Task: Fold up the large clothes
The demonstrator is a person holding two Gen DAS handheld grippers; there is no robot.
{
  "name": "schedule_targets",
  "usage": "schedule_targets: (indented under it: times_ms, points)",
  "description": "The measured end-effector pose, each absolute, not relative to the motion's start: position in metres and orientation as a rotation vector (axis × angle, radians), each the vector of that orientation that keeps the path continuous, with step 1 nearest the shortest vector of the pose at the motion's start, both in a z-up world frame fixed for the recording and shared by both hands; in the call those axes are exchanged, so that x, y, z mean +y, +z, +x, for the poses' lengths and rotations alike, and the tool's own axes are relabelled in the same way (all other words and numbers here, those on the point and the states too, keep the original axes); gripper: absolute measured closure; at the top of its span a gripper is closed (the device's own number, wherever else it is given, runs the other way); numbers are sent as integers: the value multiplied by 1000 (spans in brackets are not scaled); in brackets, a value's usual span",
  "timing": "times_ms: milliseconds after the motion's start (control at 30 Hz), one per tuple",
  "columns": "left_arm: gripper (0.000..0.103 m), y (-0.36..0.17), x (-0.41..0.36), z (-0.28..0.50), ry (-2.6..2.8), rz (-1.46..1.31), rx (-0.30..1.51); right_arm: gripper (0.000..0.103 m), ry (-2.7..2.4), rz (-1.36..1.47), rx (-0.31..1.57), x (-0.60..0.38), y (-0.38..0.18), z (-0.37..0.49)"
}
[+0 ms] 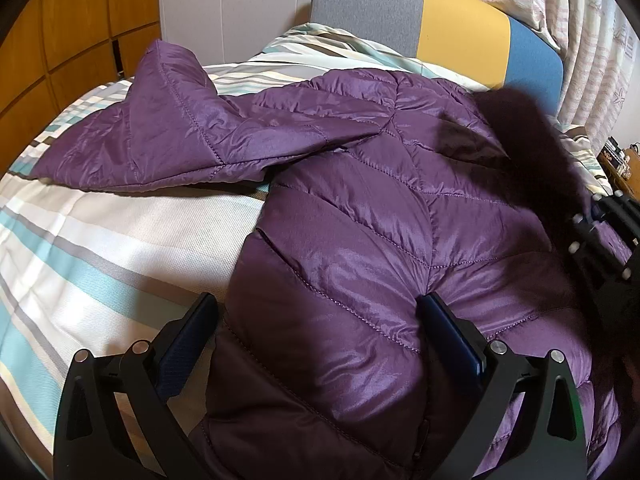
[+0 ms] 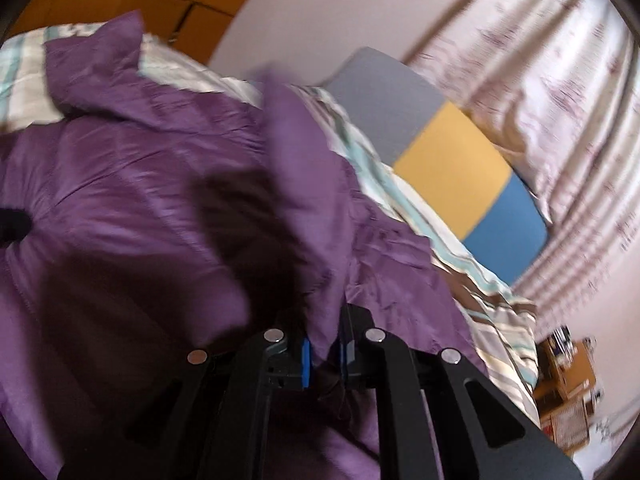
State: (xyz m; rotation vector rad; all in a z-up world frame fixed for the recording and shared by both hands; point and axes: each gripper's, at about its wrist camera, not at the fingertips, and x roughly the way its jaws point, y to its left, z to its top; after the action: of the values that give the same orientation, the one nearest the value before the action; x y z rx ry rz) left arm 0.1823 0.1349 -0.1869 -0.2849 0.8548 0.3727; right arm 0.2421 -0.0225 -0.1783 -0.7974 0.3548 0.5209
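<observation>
A purple quilted jacket [image 1: 360, 216] lies spread on a bed with a striped cover [image 1: 100, 248] in white, grey and teal. The fabric is shiny, with stitched lines that run in diagonal panels, and it looks thick and puffy. One sleeve [image 1: 160, 140] stretches out to the left over the striped cover, and its cuff end stands up a little near the far side of the bed. At the upper right of the jacket there is a dark fur trim [image 1: 516, 120], which is blurred.

The left gripper [image 1: 318, 332] is released, its two fingers wide apart. The lower body of the jacket lies between them: the right finger presses into the fabric and makes a dent, and the left finger [image 1: 188, 344] is just beside the jacket's left edge, over the bare cover.

The right gripper [image 2: 323, 354] is clenched on a fold of the jacket, and the purple cloth [image 2: 296, 184] rises from between its blue pads. This view is blurred. In the left wrist view the right gripper shows at the right edge, beside the fur trim.

To the left of the jacket the striped cover has much open room. Behind the bed stands a headboard [image 1: 460, 36] in grey, yellow and blue, with a patterned curtain [image 2: 540, 60] beside it, and wooden panels [image 1: 60, 40] are on the far left.
</observation>
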Motion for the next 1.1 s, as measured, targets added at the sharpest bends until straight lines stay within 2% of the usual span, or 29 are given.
schedule_targets:
  times_ms: [100, 233, 333, 367, 500, 600, 767, 800, 867, 967, 1100]
  points:
    - [3, -187, 134, 181, 373, -284, 855, 94, 606, -867, 369, -15, -190, 241]
    - [3, -185, 135, 182, 374, -283, 871, 87, 619, -887, 379, -16, -193, 247]
    - [3, -178, 135, 184, 382, -283, 897, 59, 639, -820, 412, -30, -181, 252]
    - [3, -173, 134, 185, 385, -276, 899, 54, 650, -777, 421, -36, -176, 251]
    - [3, -145, 122, 183, 379, -278, 817, 48, 672, -572, 486, -66, -157, 242]
    - [3, -124, 110, 193, 343, -278, 737, 47, 630, -418, 538, -94, -146, 244]
    - [3, -119, 79, 246, 236, -269, 737, 45, 463, -191, 593, -142, -140, 243]
    - [4, -121, 74, 251, 228, -266, 740, 45, 430, -157, 599, -150, -141, 240]
    - [23, -131, 63, 275, 220, -249, 764, 45, 365, -93, 608, -166, -145, 238]
    - [41, -154, 59, 302, 256, -201, 837, 44, 306, -4, 606, -186, -146, 239]
    - [44, -174, 74, 294, 329, -163, 826, 44, 227, 117, 620, -216, -148, 243]
